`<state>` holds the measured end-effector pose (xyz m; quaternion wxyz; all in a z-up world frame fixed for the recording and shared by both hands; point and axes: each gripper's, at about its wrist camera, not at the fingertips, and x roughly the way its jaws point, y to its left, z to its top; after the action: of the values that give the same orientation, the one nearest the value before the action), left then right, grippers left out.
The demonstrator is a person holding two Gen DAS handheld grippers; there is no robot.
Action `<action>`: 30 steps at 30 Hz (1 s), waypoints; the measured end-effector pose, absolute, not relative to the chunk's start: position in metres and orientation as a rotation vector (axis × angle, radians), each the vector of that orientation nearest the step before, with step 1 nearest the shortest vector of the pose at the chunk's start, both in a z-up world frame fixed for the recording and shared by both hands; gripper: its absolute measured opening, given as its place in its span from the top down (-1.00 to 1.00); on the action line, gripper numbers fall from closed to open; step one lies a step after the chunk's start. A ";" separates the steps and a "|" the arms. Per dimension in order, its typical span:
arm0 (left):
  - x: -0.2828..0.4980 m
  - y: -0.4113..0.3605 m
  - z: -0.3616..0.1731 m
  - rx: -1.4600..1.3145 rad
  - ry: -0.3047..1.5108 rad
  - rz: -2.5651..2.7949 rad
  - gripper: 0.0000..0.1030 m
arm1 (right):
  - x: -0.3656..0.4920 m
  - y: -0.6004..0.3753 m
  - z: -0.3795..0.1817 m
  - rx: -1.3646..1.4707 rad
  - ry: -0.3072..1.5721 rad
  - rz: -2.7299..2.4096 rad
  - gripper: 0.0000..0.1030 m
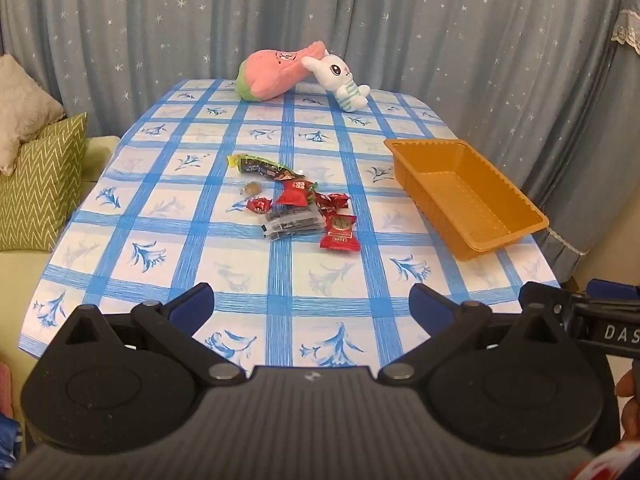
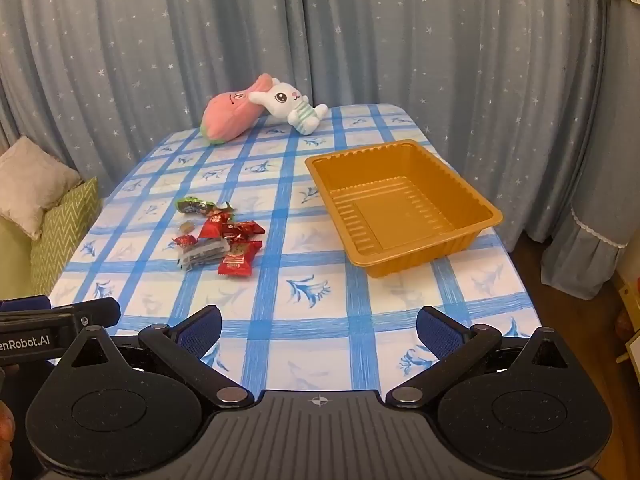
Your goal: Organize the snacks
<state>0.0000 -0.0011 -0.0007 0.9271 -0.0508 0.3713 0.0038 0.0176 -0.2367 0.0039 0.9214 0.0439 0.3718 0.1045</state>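
Observation:
A pile of snacks (image 1: 296, 204) (image 2: 218, 240) lies mid-table: several red wrapped candies, a grey-black packet (image 1: 290, 224), a long dark bar with a yellow-green end (image 1: 264, 168) and a small brown sweet (image 1: 252, 189). An empty orange plastic tray (image 1: 464, 196) (image 2: 400, 204) sits to the right of them. My left gripper (image 1: 312, 304) hovers over the table's near edge, open, nothing between its blue pads. My right gripper (image 2: 318, 328) is also open and empty, short of the tray. Each gripper shows at the edge of the other's view.
The table wears a blue-and-white checked cloth (image 1: 280, 280) (image 2: 312, 292). A pink plush (image 1: 276, 76) and a white rabbit plush (image 1: 340, 76) lie at the far end. Star-print curtains hang behind. Cushions (image 1: 40, 184) on a sofa stand at the left.

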 end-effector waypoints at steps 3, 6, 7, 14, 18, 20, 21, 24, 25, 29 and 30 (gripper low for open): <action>-0.003 0.010 -0.001 -0.152 0.761 0.006 -1.00 | 0.017 -0.237 0.004 0.084 0.757 0.213 -1.00; 0.001 0.002 -0.004 -0.138 0.769 0.015 -1.00 | 0.017 -0.237 0.004 0.087 0.761 0.216 -1.00; 0.001 0.002 -0.003 -0.136 0.769 0.016 -1.00 | 0.017 -0.237 0.005 0.088 0.762 0.216 -1.00; 0.000 0.003 -0.001 -0.125 0.764 0.016 -1.00 | 0.018 -0.238 0.005 0.086 0.760 0.215 -1.00; 0.000 0.002 0.000 -0.126 0.762 0.013 -1.00 | 0.018 -0.238 0.004 0.088 0.760 0.216 -1.00; 0.000 0.001 0.000 -0.125 0.763 0.014 -1.00 | 0.018 -0.238 0.005 0.088 0.760 0.217 -1.00; 0.000 0.001 0.000 -0.126 0.762 0.013 -1.00 | 0.018 -0.238 0.004 0.088 0.760 0.216 -1.00; 0.000 0.001 0.000 -0.126 0.761 0.014 -1.00 | 0.018 -0.238 0.004 0.088 0.759 0.215 -1.00; 0.000 0.001 0.000 -0.125 0.761 0.014 -1.00 | 0.018 -0.238 0.004 0.086 0.759 0.214 -1.00; 0.000 0.002 0.000 -0.126 0.761 0.011 -1.00 | 0.018 -0.238 0.004 0.087 0.759 0.215 -1.00; 0.000 0.001 0.000 -0.126 0.761 0.010 -1.00 | 0.018 -0.238 0.004 0.087 0.759 0.214 -1.00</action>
<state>-0.0001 0.0009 0.0001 0.9265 -0.0613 0.3713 0.0050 0.0178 -0.2380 0.0041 0.9224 0.0424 0.3695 0.1044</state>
